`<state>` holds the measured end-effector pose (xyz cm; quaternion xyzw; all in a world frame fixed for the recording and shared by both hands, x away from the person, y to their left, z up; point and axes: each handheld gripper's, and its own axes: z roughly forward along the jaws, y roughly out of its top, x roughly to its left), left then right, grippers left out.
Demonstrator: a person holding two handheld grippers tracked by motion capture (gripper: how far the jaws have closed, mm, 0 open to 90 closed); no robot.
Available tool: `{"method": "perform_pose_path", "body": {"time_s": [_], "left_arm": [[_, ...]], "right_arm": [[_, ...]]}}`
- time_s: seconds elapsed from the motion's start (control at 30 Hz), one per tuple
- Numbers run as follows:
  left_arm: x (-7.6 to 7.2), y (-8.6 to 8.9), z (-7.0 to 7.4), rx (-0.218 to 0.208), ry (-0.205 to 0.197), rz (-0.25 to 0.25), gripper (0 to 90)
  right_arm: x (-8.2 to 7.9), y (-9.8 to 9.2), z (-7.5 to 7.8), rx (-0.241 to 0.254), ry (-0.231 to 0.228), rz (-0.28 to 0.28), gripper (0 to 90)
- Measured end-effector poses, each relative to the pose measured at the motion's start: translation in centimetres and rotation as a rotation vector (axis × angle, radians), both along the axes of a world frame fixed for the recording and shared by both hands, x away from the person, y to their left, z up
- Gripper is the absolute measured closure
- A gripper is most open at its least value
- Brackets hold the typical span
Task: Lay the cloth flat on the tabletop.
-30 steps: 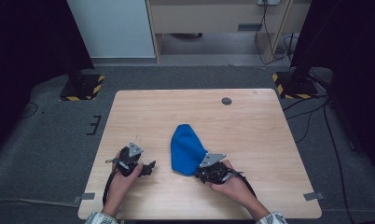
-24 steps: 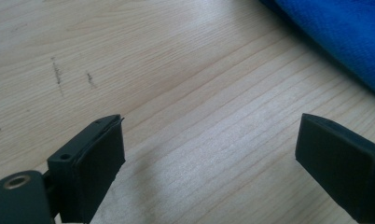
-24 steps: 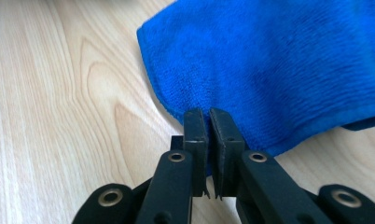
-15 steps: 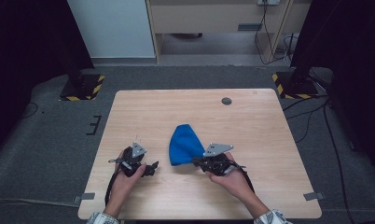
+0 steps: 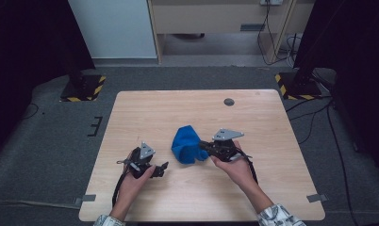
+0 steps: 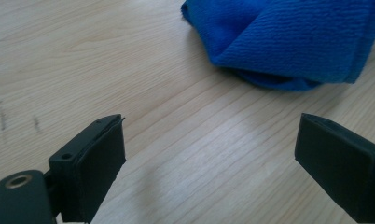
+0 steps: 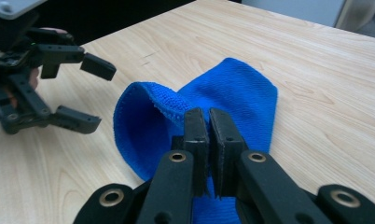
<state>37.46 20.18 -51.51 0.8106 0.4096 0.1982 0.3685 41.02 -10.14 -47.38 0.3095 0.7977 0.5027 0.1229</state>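
Right gripper (image 5: 202,145): clamped on an edge of the blue cloth (image 5: 186,143); in the right gripper view (image 7: 209,122) its two black jaws stand almost together with a fold of cloth pinched between them. The jaws have just been closing on that fold.
Right hand (image 5: 234,165): comes in from the bottom edge of the high view, forearm slanting up and to the left, palm under the gripper body, grey three-cornered plate on top. The gripper points level and to the left, toward the cloth.
Left gripper (image 5: 163,167): released, jaws wide apart with bare wood between them; in the left gripper view (image 6: 213,158) nothing lies between the pads.
Left hand (image 5: 136,173): enters from the bottom edge, forearm nearly straight up the picture, gripper pointing right, toward the cloth, held low over the table.
Blue cloth: bunched near the middle of the table (image 5: 145,113), a little toward the person's side, between the two grippers. One edge is lifted at the right gripper; the rest droops onto the wood. Near the left gripper but apart from it (image 6: 288,42).
Table edges: the near edge runs just under both wrists; left and right edges are well apart from both hands.
Open room: the whole far half of the table is bare wood apart from a small dark round mark (image 5: 229,101) near the far edge; bare wood also lies left of the left hand and right of the right hand.
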Motion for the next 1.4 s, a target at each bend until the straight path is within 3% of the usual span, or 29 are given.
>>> {"method": "perform_pose_path", "body": {"time_s": [0.1, 0.37, 0.7, 1.17, 1.4], "left_arm": [[0.1, -0.6, 0.0, -0.018, 0.004, -0.017, 8.7], [0.1, -2.1, -0.1, 0.004, 0.001, -0.062, 16.5], [-0.1, -3.9, 0.0, 0.014, -0.015, -0.131, 22.2], [0.5, -5.3, 0.2, -0.040, -0.052, -0.155, 26.0], [1.0, -6.0, -0.3, -0.017, -0.051, -0.183, 26.6]], "right_arm": [[0.3, -0.2, -0.1, -0.003, -0.005, -0.019, 86.5], [1.2, -1.9, -1.1, -0.024, 0.022, -0.107, 86.3], [2.0, -3.4, -3.1, -0.099, 0.072, -0.159, 86.1], [2.0, -4.7, -3.7, -0.089, 0.095, -0.193, 85.7], [2.0, -4.9, -3.7, -0.083, 0.100, -0.198, 85.6]]}}
